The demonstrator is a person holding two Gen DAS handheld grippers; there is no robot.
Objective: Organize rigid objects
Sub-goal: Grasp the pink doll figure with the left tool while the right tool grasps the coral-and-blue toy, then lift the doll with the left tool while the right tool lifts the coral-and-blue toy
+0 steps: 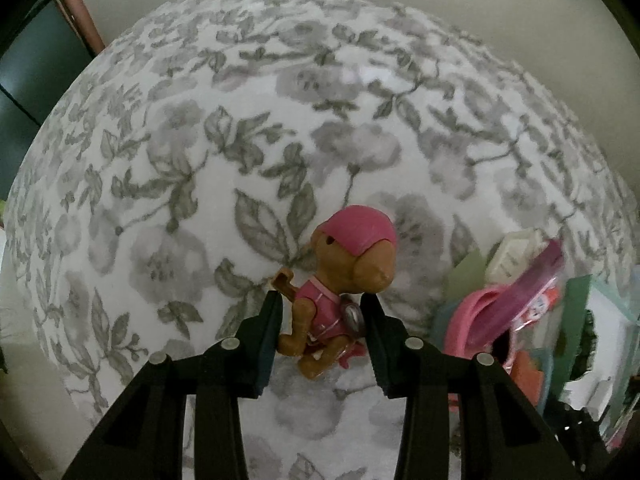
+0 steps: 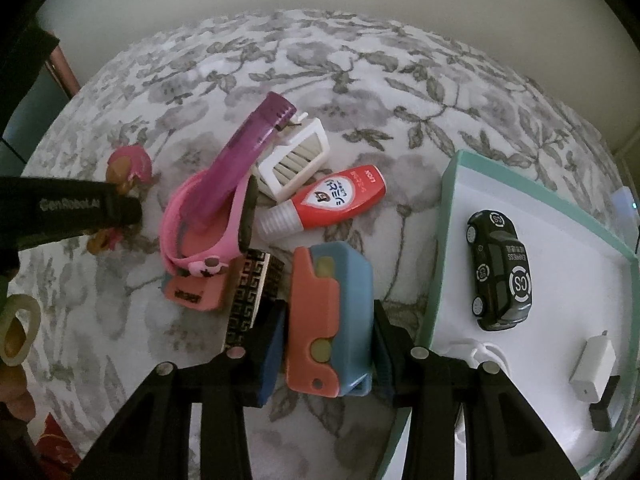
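Left tongs clamped on dog toy; right tongs clamped on case, tray just right.

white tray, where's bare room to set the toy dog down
White tray: bare floor left of the black toy car and beyond it; near corner crowded by a white charger. The left gripper holds the toy dog.

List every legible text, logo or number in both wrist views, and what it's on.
"GenRoboL.AI", roughly: left gripper, on its finger's side; last letters soft.
"CS": black toy car, in circles on roof, hood and wheels.
"EXPRESS": same car's roof, upside down; characters beside it too small.
"LION": red tube, upside down; its Japanese lettering isn't readable.
Orange eraser: dark print, blurred.
Left wrist view: none.
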